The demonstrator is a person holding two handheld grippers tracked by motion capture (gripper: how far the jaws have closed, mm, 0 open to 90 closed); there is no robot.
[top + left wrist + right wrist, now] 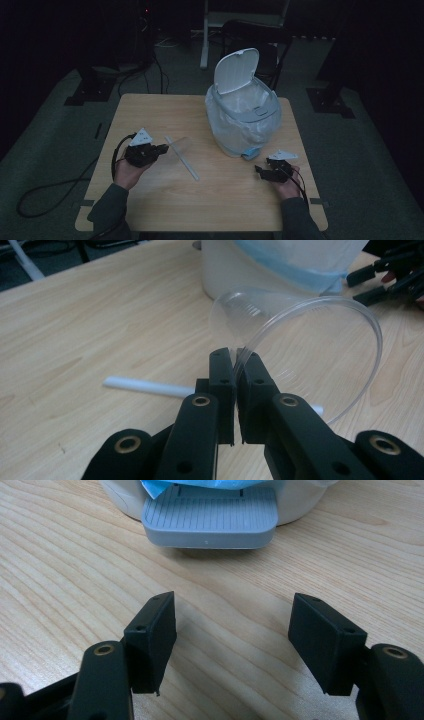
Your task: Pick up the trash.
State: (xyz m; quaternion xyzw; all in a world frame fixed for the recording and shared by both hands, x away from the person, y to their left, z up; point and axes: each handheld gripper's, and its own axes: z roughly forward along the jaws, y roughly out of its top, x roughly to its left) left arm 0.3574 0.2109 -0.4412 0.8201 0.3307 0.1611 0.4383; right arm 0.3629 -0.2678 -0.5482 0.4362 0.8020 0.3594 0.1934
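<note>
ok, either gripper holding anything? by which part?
Left gripper pinches the clear plastic cup by its rim. Right gripper is open, holding nothing.

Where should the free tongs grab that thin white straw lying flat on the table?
Take the thin white straw near its bare near end, coming straight down from above with the right tongs, jaws across it. It lies flat, and the clear plastic cup hangs over its far part.

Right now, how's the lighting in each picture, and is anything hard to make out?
High view: dim, dark surroundings, so the clear cup in the left gripper nearly vanishes against the table. Left gripper view: brighter, cup rim sharp, bin behind soft. Right gripper view: evenly lit, bin pedal crisp.
</note>
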